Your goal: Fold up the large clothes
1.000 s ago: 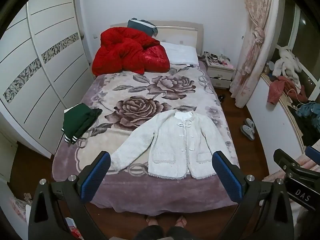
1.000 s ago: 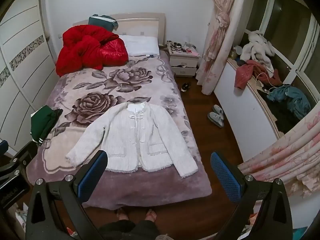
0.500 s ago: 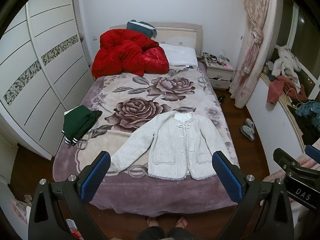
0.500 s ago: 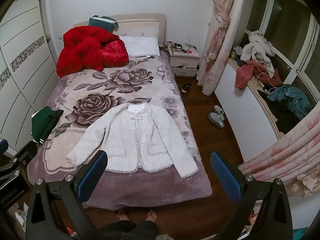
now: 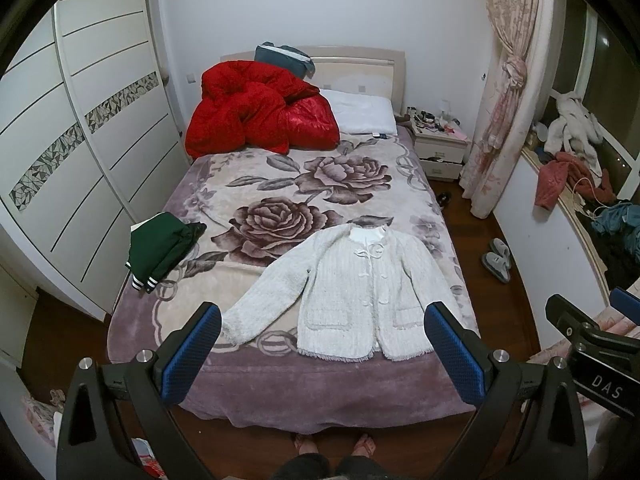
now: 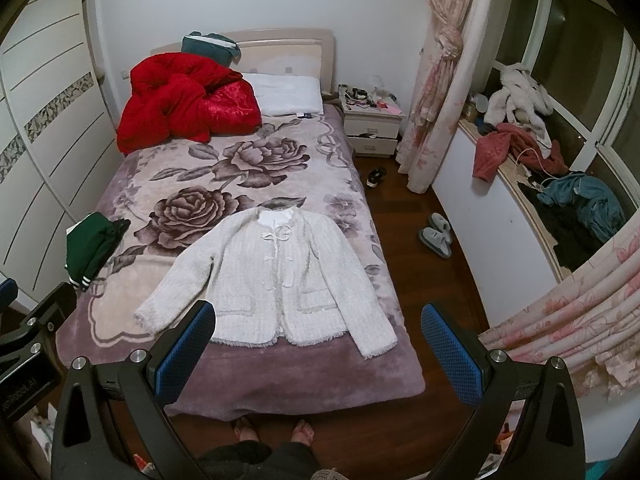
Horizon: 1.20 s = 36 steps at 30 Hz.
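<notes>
A white knit jacket lies flat, front up and buttoned, with sleeves spread, near the foot of a bed with a rose-patterned blanket. It also shows in the right wrist view. My left gripper is open and empty, held high above the foot of the bed. My right gripper is open and empty, held beside it, over the bed's foot edge. Neither touches the jacket.
A folded green garment lies at the bed's left edge. A red quilt and white pillow are at the head. A wardrobe stands left. Slippers, a nightstand and a clothes-strewn ledge are right.
Both views have drifted slightly back from the bed; the jacket sits a little higher in frame. The grippers stay open and nothing on the bed has moved.
</notes>
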Tool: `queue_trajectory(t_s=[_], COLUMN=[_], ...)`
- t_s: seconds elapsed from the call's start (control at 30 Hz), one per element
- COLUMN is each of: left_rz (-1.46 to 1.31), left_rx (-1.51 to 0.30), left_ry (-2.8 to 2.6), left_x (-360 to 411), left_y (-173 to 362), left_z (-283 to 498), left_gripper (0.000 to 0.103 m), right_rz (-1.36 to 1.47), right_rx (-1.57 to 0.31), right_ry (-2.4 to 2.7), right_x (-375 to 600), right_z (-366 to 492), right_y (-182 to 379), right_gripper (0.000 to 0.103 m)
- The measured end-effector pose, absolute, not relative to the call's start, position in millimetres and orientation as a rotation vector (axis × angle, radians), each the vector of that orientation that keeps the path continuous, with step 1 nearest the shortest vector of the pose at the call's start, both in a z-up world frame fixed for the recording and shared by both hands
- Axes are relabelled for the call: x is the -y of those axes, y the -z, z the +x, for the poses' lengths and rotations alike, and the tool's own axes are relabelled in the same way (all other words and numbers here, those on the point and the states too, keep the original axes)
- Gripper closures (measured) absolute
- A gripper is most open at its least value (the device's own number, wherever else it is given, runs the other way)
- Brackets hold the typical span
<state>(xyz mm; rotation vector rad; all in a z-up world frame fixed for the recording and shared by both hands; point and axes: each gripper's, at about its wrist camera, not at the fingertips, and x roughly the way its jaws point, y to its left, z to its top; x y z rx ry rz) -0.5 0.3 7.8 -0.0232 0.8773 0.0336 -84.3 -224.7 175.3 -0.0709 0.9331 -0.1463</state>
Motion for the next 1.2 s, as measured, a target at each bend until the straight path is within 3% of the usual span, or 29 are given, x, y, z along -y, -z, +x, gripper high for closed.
queue_trajectory(t_s=[1.2], left_rz=[-0.021], left_rx=[-0.867], left_ry=[-0.035], left_x=[0.5], left_y=[-14.3], left_z=[1.4], left_gripper=[0.000], right_rz=[-0.068], right_rx=[-0.923], right_ry=[0.142], right_x=[214.6], right_z=[-81.1], right_y=[-184.1], right_gripper=[0.000])
